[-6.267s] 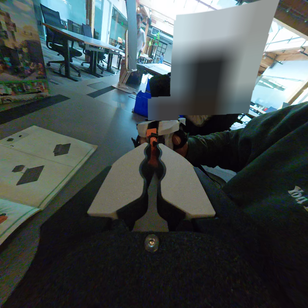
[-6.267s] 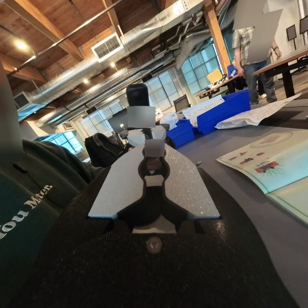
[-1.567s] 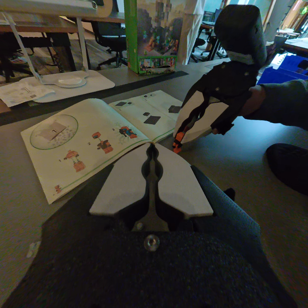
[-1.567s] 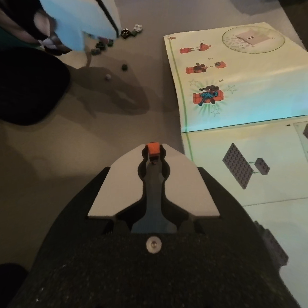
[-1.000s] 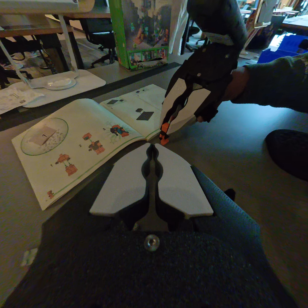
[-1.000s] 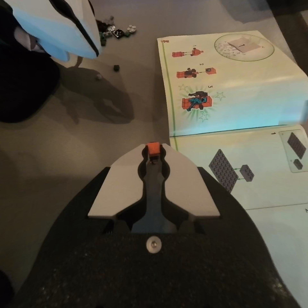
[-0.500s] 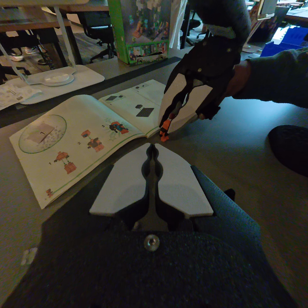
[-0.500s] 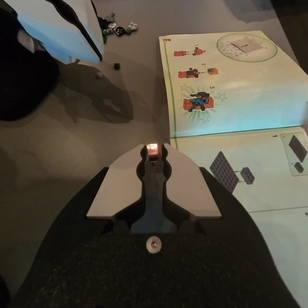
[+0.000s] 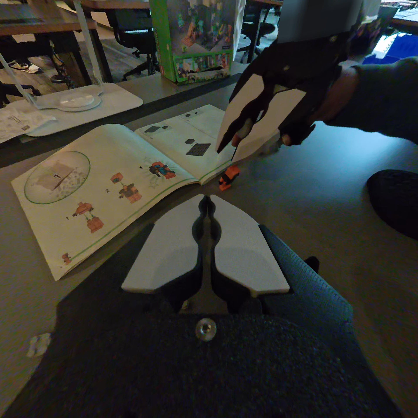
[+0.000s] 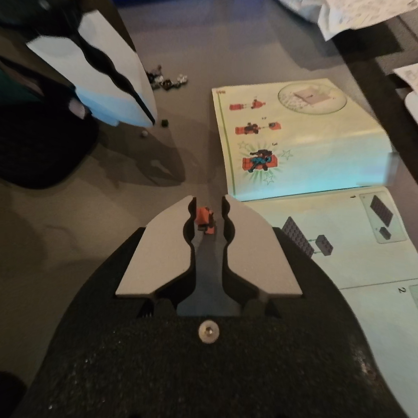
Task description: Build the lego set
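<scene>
A small orange and black lego figure (image 9: pixel 228 177) rests on the grey table at the near edge of the open instruction booklet (image 9: pixel 113 181). In the right wrist view the figure (image 10: pixel 204 218) lies below and between my right fingers. My right gripper (image 10: pixel 208 200) is open and empty, just above it; it also shows in the left wrist view (image 9: pixel 226 155). My left gripper (image 9: pixel 207 198) is shut and empty, a short way in front of the figure. It shows in the right wrist view (image 10: pixel 152 119) at the upper left.
A pile of small loose lego pieces (image 10: pixel 167 81) lies beyond the left gripper, with two stray bits (image 10: pixel 164 122) nearer. A green lego box (image 9: pixel 192 38) and a white lamp base (image 9: pixel 77 101) stand at the back. A dark round object (image 9: pixel 395 199) lies to the right. Spacing between my two grippers at the tips: around 8 centimeters.
My right gripper has opened and let go of the orange figure, which now sits on the table by the booklet's edge. The left gripper has stayed shut and barely moved.
</scene>
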`<action>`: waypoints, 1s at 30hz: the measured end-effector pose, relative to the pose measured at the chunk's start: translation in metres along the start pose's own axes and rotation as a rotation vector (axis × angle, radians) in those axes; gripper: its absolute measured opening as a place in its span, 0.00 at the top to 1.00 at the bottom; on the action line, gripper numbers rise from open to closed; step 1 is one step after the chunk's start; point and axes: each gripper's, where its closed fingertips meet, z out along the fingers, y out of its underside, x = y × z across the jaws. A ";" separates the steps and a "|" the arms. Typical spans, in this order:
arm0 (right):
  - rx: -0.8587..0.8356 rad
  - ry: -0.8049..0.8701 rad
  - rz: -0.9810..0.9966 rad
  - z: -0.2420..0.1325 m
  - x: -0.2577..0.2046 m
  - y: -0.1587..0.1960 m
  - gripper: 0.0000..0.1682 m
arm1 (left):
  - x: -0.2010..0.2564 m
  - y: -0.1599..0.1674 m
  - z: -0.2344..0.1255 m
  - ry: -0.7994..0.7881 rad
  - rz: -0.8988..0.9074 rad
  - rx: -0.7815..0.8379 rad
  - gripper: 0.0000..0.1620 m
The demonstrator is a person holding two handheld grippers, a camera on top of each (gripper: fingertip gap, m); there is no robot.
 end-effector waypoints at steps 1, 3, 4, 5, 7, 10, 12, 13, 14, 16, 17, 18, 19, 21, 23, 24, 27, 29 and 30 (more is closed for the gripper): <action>0.010 0.000 0.001 -0.002 -0.001 -0.002 0.87 | 0.000 0.000 0.000 0.001 -0.001 -0.001 1.00; 0.030 -0.002 0.010 -0.006 -0.001 -0.007 0.87 | 0.000 0.001 0.000 0.001 -0.001 -0.004 1.00; 0.037 0.000 0.010 -0.008 -0.002 -0.009 0.87 | 0.000 0.001 0.000 0.002 -0.001 -0.005 1.00; 0.039 0.003 0.008 -0.009 -0.002 -0.010 0.87 | 0.001 0.001 0.001 0.002 -0.001 -0.006 1.00; 0.029 -0.002 -0.008 -0.011 -0.009 -0.009 0.87 | 0.000 0.001 0.001 0.002 -0.002 -0.007 1.00; -0.044 -0.001 -0.086 -0.009 -0.029 0.007 0.87 | -0.001 0.001 0.000 -0.001 -0.006 -0.005 1.00; -0.110 0.031 -0.142 -0.005 -0.039 0.025 0.85 | -0.002 0.000 -0.001 -0.002 -0.011 0.001 1.00; -0.135 0.050 -0.158 -0.002 -0.042 0.032 0.83 | -0.001 0.000 0.000 0.000 -0.011 -0.001 1.00; -0.145 0.071 -0.169 0.000 -0.045 0.037 0.80 | 0.000 0.001 0.000 0.003 -0.009 -0.005 1.00; -0.137 0.113 -0.194 0.004 -0.050 0.040 0.80 | 0.002 0.002 0.002 0.009 -0.001 -0.011 1.00; -0.132 0.134 -0.210 0.006 -0.052 0.040 0.80 | 0.002 0.003 0.002 0.010 0.002 -0.013 1.00; -0.133 0.159 -0.228 0.008 -0.053 0.040 0.80 | 0.003 0.003 0.002 0.011 0.005 -0.015 1.00; -0.136 0.183 -0.249 0.011 -0.052 0.041 0.79 | 0.003 0.003 0.002 0.011 0.006 -0.017 1.00; -0.131 0.206 -0.265 0.017 -0.051 0.042 0.79 | 0.003 0.004 0.002 0.012 0.007 -0.018 1.00; -0.143 0.221 -0.275 0.021 -0.047 0.044 0.79 | 0.004 0.004 0.002 0.013 0.008 -0.020 1.00; -0.158 0.233 -0.289 0.023 -0.044 0.046 0.80 | 0.004 0.004 0.002 0.012 0.010 -0.019 1.00; -0.146 0.253 -0.308 0.024 -0.039 0.045 0.86 | 0.004 0.003 0.002 0.012 0.014 -0.017 1.00; -0.125 0.272 -0.334 0.022 -0.037 0.041 0.95 | 0.004 0.003 0.002 0.012 0.019 -0.018 1.00; -0.111 0.272 -0.335 0.021 -0.037 0.039 1.00 | 0.005 0.004 0.002 0.014 0.021 -0.021 1.00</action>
